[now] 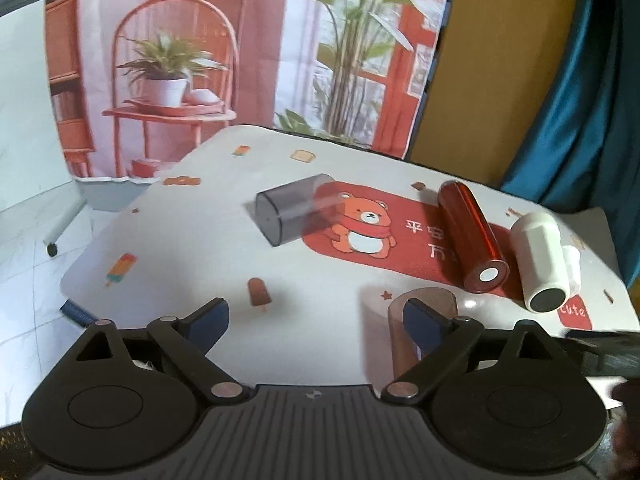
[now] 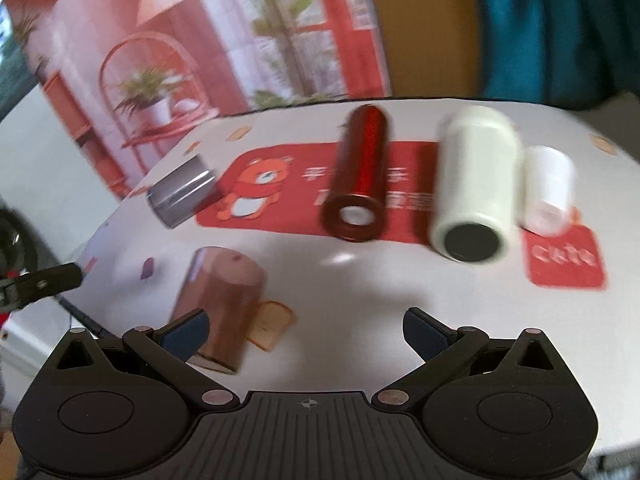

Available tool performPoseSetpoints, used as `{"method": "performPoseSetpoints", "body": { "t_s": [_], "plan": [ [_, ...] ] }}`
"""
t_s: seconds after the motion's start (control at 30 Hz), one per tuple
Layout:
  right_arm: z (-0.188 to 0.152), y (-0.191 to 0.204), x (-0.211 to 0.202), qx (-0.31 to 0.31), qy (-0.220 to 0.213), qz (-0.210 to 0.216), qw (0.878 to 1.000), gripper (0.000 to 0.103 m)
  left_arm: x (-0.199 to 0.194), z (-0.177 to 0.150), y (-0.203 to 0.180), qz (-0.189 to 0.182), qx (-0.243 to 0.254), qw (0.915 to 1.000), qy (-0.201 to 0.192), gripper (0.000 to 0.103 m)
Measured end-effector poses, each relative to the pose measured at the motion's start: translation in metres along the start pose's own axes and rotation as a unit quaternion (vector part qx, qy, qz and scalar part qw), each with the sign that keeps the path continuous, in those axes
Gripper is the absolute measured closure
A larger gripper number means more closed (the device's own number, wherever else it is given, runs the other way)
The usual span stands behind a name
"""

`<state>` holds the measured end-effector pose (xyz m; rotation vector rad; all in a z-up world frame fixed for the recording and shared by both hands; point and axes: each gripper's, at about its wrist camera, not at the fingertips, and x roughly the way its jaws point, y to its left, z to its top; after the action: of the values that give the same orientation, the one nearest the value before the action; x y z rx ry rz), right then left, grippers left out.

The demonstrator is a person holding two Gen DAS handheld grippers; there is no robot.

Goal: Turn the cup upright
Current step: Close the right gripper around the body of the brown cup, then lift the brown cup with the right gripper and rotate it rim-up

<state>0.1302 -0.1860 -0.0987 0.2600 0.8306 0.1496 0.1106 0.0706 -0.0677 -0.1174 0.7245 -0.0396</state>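
Several cups lie on their sides on the table: a grey translucent cup at the left, a red metallic cup, a white cup and a small white cup at the right. A brown translucent cup stands near the front edge. My left gripper is open, its right finger in front of the brown cup. My right gripper is open and empty, its left finger in front of the brown cup.
The round table has a white printed cloth with a red bear patch. A printed backdrop hangs behind it. A blue curtain is at the right. The left gripper's finger shows at the right wrist view's left edge.
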Motion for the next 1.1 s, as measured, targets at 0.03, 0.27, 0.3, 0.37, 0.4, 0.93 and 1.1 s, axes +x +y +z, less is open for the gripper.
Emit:
{"method": "performPoseSetpoints", "body": {
  "t_s": [0.03, 0.27, 0.3, 0.37, 0.4, 0.93, 1.1],
  "plan": [
    [0.004, 0.008, 0.011, -0.01, 0.013, 0.007, 1.0, 0.0, -0.006, -0.002, 0.0, 0.007, 0.0, 0.9999, -0.01, 0.007],
    [0.028, 0.038, 0.071, 0.044, 0.076, 0.074, 0.993, 0.011, -0.008, -0.018, 0.001, 0.031, -0.019, 0.9993, -0.013, 0.003],
    [0.031, 0.041, 0.076, 0.047, 0.081, 0.075, 0.993, 0.014, -0.007, -0.02, 0.001, 0.031, -0.02, 0.9993, -0.009, 0.003],
    [0.032, 0.04, 0.081, 0.051, 0.086, 0.072, 0.992, 0.015, -0.004, -0.022, 0.005, 0.028, -0.023, 0.9994, -0.001, 0.003],
    [0.032, 0.04, 0.083, 0.053, 0.087, 0.069, 0.992, 0.015, -0.003, -0.024, 0.007, 0.027, -0.025, 0.9993, 0.002, 0.003],
    [0.014, 0.026, 0.085, 0.076, 0.098, 0.085, 0.989, 0.036, 0.0, -0.031, 0.01, 0.021, -0.031, 0.9992, 0.017, 0.003],
    [-0.004, 0.0, 0.056, 0.091, 0.062, 0.066, 0.992, 0.037, 0.001, -0.034, 0.006, 0.011, -0.028, 0.9993, 0.022, 0.003]
  ]
}}
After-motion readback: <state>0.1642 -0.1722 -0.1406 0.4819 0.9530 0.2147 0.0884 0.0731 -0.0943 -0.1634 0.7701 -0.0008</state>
